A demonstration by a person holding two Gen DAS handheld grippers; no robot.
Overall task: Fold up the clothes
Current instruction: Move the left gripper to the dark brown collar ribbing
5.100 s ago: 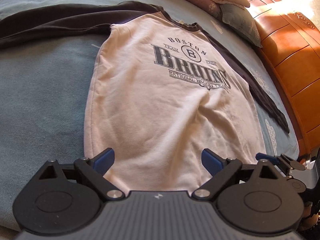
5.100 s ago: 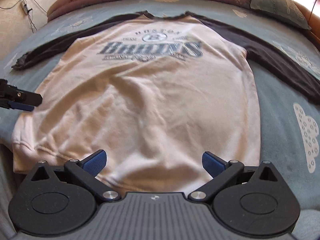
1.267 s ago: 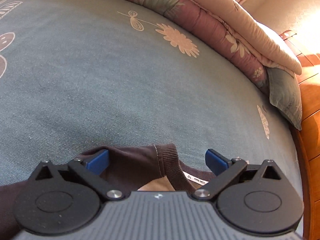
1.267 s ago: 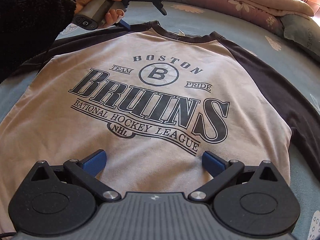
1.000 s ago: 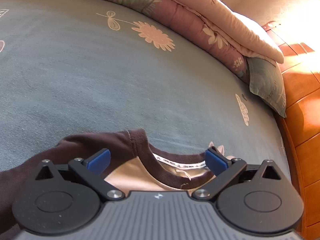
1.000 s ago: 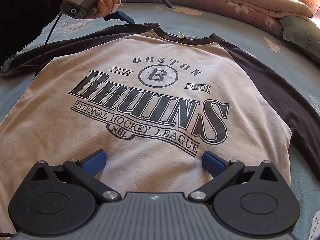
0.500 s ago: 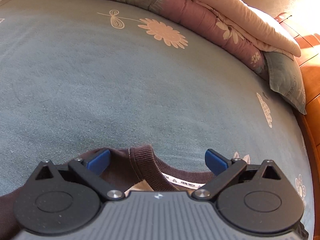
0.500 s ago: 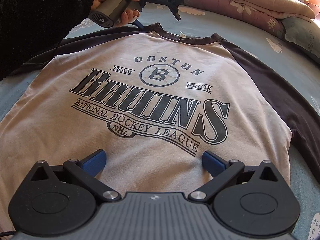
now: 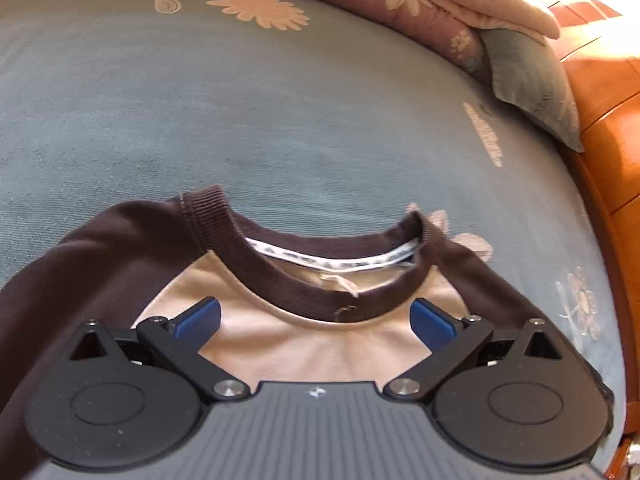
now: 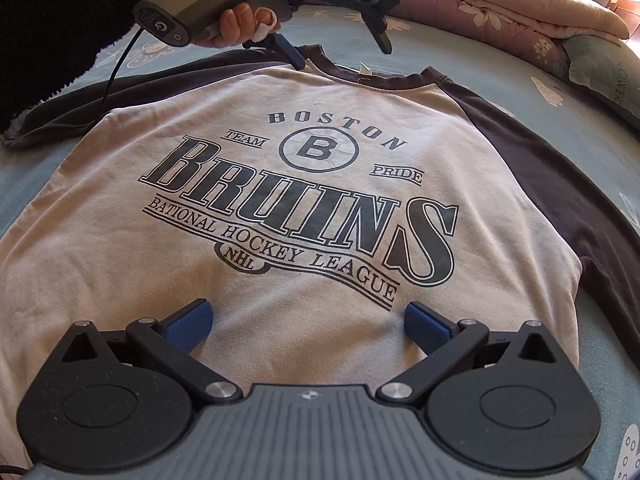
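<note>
Compared with half a second ago, the left hand-held gripper (image 9: 316, 318) sits farther back over the sweatshirt (image 10: 312, 208), so the whole collar (image 9: 320, 280) now shows ahead of its spread fingers. The sweatshirt lies flat, print up, on the blue bed (image 9: 280, 120). The right hand-held gripper (image 10: 306, 320), fingers apart and holding nothing, hovers over the lower chest, unchanged. A hand (image 10: 236, 20) grips the left tool near the collar.
</note>
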